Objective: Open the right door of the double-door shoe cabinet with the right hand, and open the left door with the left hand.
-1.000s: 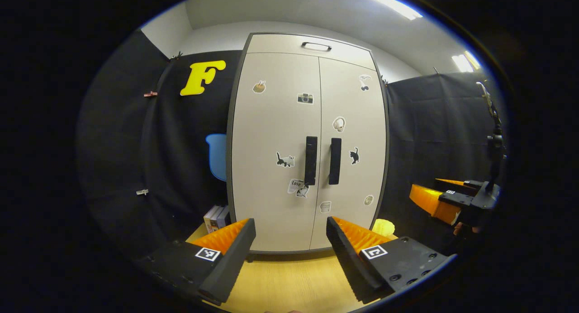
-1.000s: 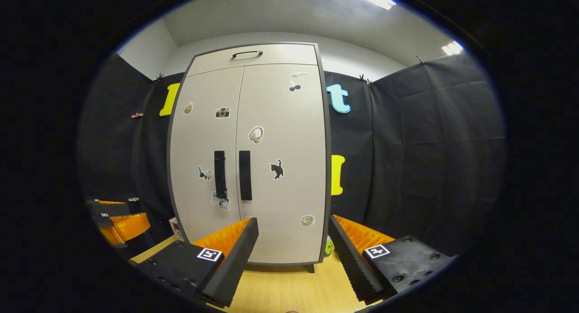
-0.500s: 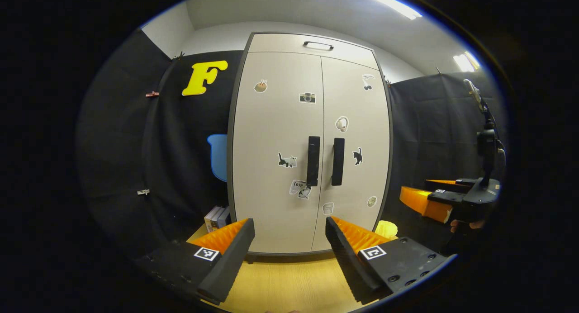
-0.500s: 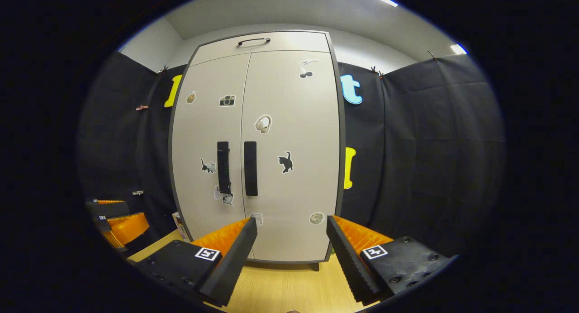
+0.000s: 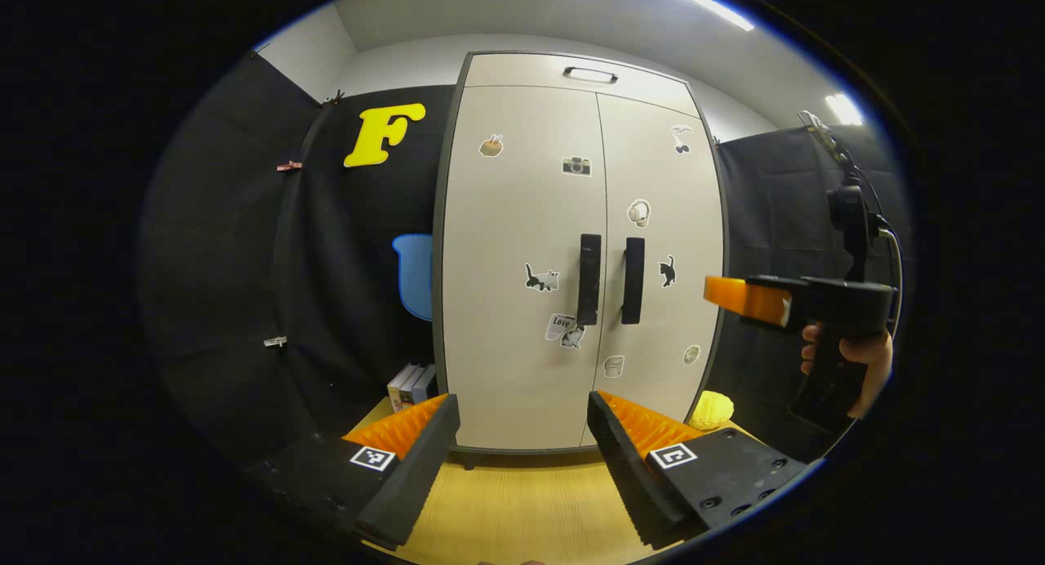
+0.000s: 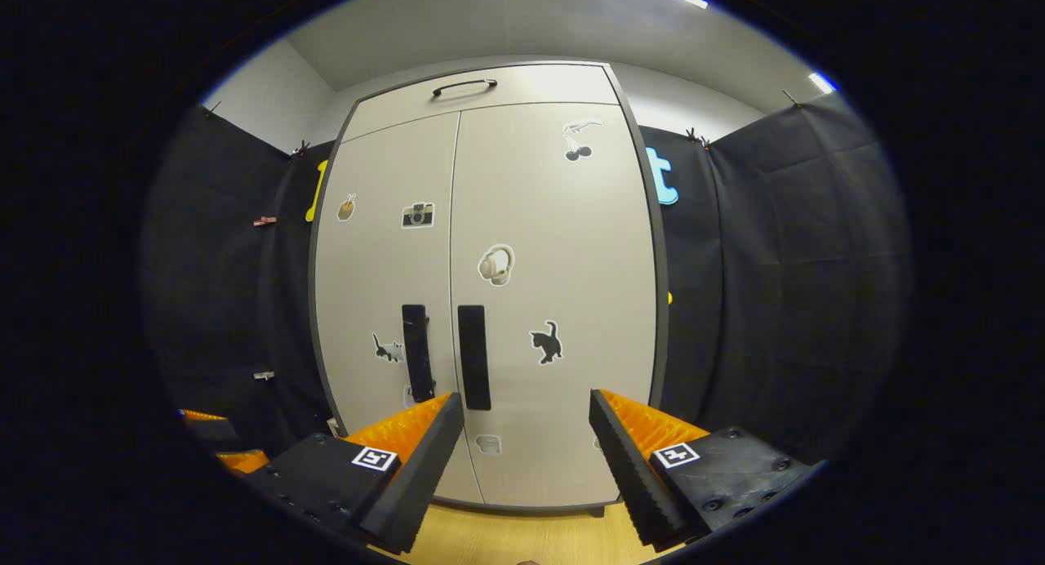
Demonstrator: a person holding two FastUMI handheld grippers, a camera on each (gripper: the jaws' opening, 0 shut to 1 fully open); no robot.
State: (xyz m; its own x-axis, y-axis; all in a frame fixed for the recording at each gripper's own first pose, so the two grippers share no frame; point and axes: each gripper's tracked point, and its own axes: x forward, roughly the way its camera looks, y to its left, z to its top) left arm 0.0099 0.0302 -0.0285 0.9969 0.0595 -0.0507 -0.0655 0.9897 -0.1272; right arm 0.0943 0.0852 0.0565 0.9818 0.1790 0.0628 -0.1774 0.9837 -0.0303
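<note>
The cabinet [image 6: 486, 295] stands in front of me on the desk [image 5: 506, 508], and both doors look closed. The right door's handle [image 6: 473, 357] is just above my right gripper [image 6: 526, 451], a bit to the left. Its fingers are spread wide and grasp nothing. I should lift it, slide it left, put one finger on each side of the handle, squeeze, then pull gently.

My left gripper [image 5: 522, 459] is spread wide too, and it is farther from the left handle [image 5: 589, 279].

The left gripper view shows books [image 5: 412, 385], a yellow thing [image 5: 710, 408] by the cabinet, and the hand [image 5: 853, 354] holding the right gripper.
</note>
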